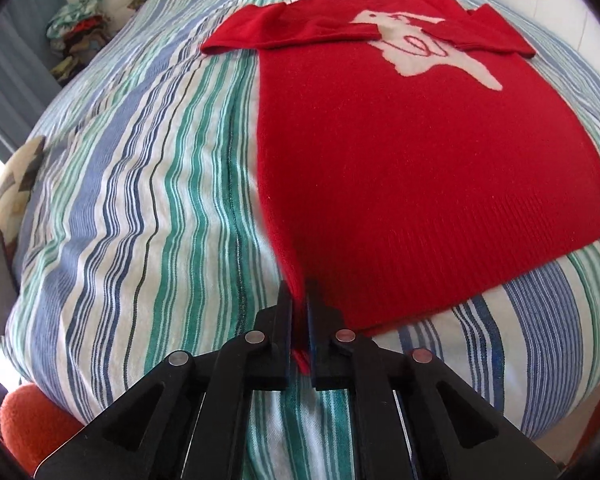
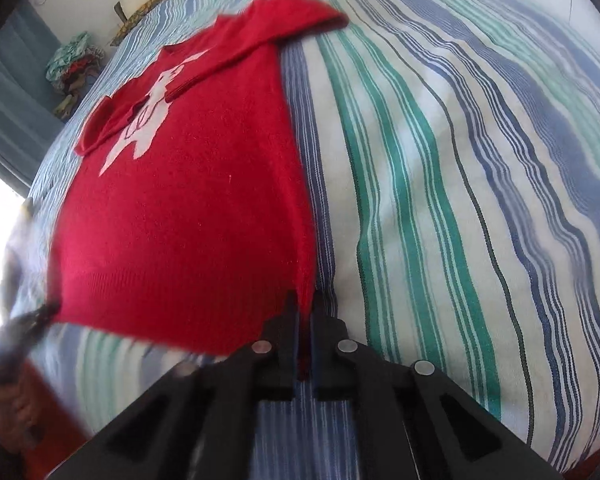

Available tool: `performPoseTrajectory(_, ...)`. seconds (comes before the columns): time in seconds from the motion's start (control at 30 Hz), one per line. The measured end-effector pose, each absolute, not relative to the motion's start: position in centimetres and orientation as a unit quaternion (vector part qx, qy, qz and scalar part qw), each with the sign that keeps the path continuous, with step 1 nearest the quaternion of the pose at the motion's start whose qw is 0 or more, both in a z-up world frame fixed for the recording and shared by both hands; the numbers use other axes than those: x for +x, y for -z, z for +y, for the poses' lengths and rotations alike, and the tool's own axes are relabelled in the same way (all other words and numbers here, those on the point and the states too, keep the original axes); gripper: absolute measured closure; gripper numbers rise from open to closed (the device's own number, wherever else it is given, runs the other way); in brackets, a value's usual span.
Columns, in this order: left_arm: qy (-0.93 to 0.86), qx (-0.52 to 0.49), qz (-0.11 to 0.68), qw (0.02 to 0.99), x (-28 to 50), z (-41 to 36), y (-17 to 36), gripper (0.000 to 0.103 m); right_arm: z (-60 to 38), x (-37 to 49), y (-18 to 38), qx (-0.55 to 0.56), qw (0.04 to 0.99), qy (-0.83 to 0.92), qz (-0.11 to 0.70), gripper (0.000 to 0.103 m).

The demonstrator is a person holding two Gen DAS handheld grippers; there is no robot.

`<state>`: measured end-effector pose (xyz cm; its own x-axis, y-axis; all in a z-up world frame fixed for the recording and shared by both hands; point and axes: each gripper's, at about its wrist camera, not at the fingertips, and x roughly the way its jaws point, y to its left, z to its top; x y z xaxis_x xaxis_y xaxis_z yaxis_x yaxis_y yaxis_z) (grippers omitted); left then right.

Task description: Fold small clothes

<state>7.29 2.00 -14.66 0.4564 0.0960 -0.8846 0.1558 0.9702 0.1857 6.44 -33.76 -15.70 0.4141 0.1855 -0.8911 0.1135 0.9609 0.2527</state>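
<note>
Looking through the left wrist view, I see the left tongs (image 1: 299,300) closed on the near left hem corner of the red sweater (image 1: 420,160), which lies flat on the striped bedspread (image 1: 140,200). Through the right wrist view, my right tongs (image 2: 306,304) pinch the opposite hem corner, sleeves folded inward.

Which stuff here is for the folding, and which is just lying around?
For the folding: red sweater, left tongs, right tongs.
Just lying around: pile of clothes in the corner, patterned cushion, striped bedspread underneath.
</note>
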Motion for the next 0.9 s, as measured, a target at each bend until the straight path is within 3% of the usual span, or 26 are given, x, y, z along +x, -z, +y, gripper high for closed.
performPoseTrajectory(0.07, 0.010, 0.139, 0.520, 0.843, 7.2, 2.2, 13.7, 0.065, -33.0, 6.5, 14.8, 0.122, 0.831, -0.036, 0.542, 0.083)
performPoseTrajectory(0.1, 0.004, 0.136, 0.514, 0.847, 6.9, 2.9, 12.8, 0.036, -33.0, 6.5, 14.3, 0.118, 0.828, -0.047, 0.546, 0.060)
performPoseTrajectory(0.13, 0.002, 0.118, 0.501, 0.857, 6.6, 4.0, 11.6, 0.019, -33.3, 6.7, 13.4, 0.111, 0.826, -0.058, 0.550, 0.041)
performPoseTrajectory(0.4, -0.061, -0.019, 0.451, 0.890, 5.7, 10.8, 8.5, 0.017, -30.0, 14.6, 4.3, -0.115, 0.871, -0.132, 0.458, 0.039)
performPoseTrajectory(0.63, -0.102, -0.008, 0.471, 0.876, 4.4, 11.9, 10.0, 0.017, -19.0, 26.7, 11.4, -0.246, 0.835, -0.216, 0.443, 0.041)
performPoseTrajectory(0.67, -0.107, -0.008, 0.476, 0.873, 4.4, 12.2, 10.2, 0.017, -18.7, 28.2, 13.1, -0.251, 0.828, -0.207, 0.457, 0.045)
performPoseTrajectory(0.73, -0.112, -0.011, 0.481, 0.870, 4.3, 12.7, 10.4, 0.017, -20.0, 30.4, 14.3, -0.208, 0.827, -0.201, 0.482, 0.096)
performPoseTrajectory(0.9, -0.107, -0.030, 0.484, 0.868, 4.5, 13.0, 10.5, 0.017, -34.7, 29.6, 7.5, 0.009, 0.901, -0.115, 0.419, 0.096)
